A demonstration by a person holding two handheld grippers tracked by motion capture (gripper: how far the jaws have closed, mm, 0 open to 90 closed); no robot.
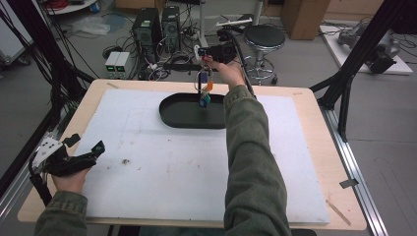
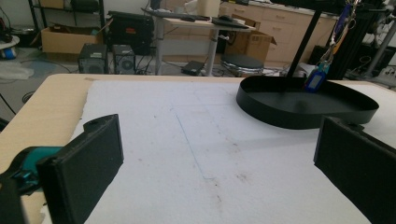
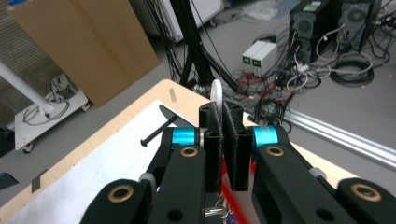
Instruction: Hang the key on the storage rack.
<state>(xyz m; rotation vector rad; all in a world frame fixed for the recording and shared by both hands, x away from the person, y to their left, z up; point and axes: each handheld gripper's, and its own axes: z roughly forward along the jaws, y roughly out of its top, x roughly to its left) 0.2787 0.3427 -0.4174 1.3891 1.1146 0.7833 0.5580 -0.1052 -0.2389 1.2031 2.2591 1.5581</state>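
A bunch of keys and tags (image 1: 203, 84) hangs over the black oval tray (image 1: 169, 105) at the far middle of the table. My right gripper (image 1: 201, 54) is shut on its top. In the right gripper view the jaws of my right gripper (image 3: 223, 116) stand pressed together, with a white disc (image 3: 216, 92) pinched between them and a key ring (image 3: 215, 211) below. The blue tag (image 2: 314, 79) at the bottom of the bunch dips inside the tray (image 2: 289, 116). My left gripper (image 1: 86, 147) rests open at the table's near left, its left gripper view pads (image 2: 93, 158) wide apart with nothing between them.
A white foam mat (image 1: 196, 167) covers most of the wooden table (image 1: 314, 98). A black frame post (image 1: 344, 103) stands at the right edge. Beyond the far edge are a stool (image 1: 264, 37), computer towers (image 1: 147, 24) and cables on the floor.
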